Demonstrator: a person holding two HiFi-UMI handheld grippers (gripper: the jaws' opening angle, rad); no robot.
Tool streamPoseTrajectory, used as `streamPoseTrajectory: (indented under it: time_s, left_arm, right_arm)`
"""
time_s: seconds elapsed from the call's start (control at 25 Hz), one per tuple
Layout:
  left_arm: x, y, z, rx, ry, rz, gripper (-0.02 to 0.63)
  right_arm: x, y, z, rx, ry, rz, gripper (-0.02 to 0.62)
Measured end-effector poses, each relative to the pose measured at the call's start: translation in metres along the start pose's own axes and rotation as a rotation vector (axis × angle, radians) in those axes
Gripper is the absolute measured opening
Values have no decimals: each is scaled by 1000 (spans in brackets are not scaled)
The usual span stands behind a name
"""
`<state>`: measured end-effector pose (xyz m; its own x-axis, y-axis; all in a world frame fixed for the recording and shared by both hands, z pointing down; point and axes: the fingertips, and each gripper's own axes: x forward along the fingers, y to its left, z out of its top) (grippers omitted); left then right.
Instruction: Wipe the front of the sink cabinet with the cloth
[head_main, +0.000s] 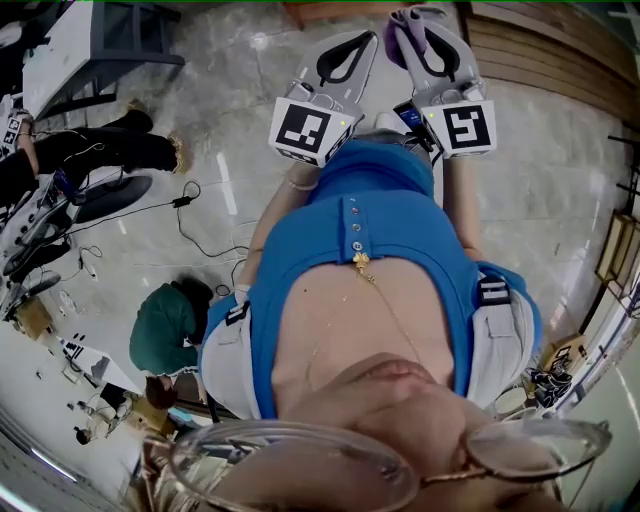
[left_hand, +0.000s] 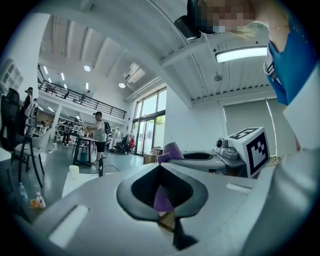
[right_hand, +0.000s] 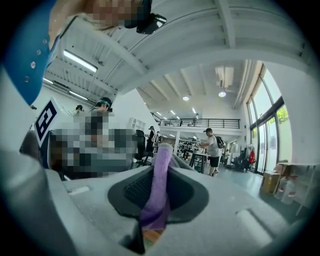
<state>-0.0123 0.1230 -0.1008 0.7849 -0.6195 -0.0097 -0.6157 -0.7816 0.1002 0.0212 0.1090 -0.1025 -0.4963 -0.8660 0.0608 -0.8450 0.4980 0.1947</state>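
Note:
No sink cabinet shows in any view. The head view looks down my own blue top to both grippers, held side by side above a pale stone floor. My right gripper (head_main: 405, 15) (right_hand: 164, 147) is shut on a purple cloth (right_hand: 159, 190), which runs from the tips down through the finger opening. In the head view the cloth (head_main: 392, 42) shows as a small purple fold beside that gripper. My left gripper (head_main: 365, 35) (left_hand: 161, 165) has its tips together. A purple patch shows through its opening, and the cloth (left_hand: 172, 150) sits at the right gripper's tip beyond.
Both gripper views point out into a large open hall with tables, chairs and people standing far off. A person in green (head_main: 165, 330) crouches on the floor at the left near a cable (head_main: 185, 200). Wooden boards (head_main: 540, 50) lie at the upper right.

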Motion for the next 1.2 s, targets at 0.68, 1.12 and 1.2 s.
streamPoseTrajectory:
  time_s: [0.68, 1.12, 1.2]
  left_arm:
    - [71, -55, -10, 11, 16, 48, 1]
    - [74, -60, -10, 13, 20, 85, 0]
    - [75, -62, -11, 10, 21, 86, 2]
  right_arm:
    - [-38, -72, -20, -5, 6, 46, 58]
    - [-42, -76, -24, -2, -17, 88, 58]
    - [-44, -76, -26, 0, -21, 95, 58]
